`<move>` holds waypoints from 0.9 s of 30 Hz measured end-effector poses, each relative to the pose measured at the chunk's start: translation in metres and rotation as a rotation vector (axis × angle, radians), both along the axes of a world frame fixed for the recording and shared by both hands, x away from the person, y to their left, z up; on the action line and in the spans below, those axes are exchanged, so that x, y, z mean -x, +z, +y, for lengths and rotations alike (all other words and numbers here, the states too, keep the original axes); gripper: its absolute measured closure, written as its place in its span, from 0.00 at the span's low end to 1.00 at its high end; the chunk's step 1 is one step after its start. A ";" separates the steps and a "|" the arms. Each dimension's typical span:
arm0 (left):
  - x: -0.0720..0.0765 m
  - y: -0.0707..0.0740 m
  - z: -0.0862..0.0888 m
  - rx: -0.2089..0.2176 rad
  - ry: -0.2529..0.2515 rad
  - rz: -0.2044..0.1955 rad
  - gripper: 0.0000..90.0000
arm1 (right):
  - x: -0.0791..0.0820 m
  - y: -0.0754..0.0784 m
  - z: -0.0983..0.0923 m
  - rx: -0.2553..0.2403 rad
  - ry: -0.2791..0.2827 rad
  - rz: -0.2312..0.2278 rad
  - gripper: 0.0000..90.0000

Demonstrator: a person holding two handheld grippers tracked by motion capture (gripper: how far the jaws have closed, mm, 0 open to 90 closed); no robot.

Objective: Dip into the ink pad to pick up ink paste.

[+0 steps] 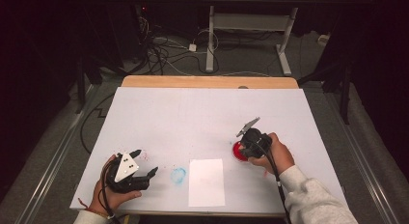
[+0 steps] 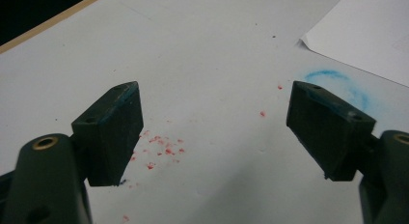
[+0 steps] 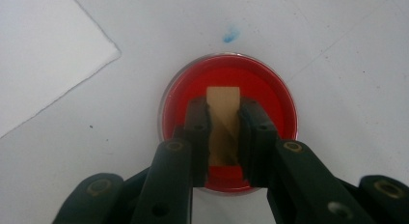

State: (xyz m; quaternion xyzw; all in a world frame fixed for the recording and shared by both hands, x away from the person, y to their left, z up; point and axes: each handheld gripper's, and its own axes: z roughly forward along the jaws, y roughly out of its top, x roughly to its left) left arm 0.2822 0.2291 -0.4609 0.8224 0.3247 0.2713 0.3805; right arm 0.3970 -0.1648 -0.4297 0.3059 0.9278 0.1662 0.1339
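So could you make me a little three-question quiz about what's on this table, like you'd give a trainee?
1. True or false: the left claw is clamped on the sheet of white paper.
2. What does the right claw hold? A) a blue pen B) a small tan wooden block C) a sponge
3. Fill in: the right claw hangs over a round dish of ____ colour.

Key
1. False. Its jaws stand wide apart with nothing between them, over red specks on the table, beside a blue ring smudge.
2. B.
3. Red.
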 end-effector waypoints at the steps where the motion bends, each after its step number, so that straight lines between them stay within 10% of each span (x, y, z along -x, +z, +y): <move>1: 0.000 0.000 0.000 -0.001 0.001 0.000 0.22 | 0.000 0.001 0.000 0.001 0.000 0.000 0.85; 16: 0.001 0.000 0.002 -0.004 0.005 0.004 0.22 | 0.006 0.072 -0.011 -0.078 0.037 -0.100 0.85; 27: 0.000 0.000 0.002 -0.005 0.003 0.007 0.22 | 0.004 0.059 -0.010 -0.057 0.027 -0.080 0.85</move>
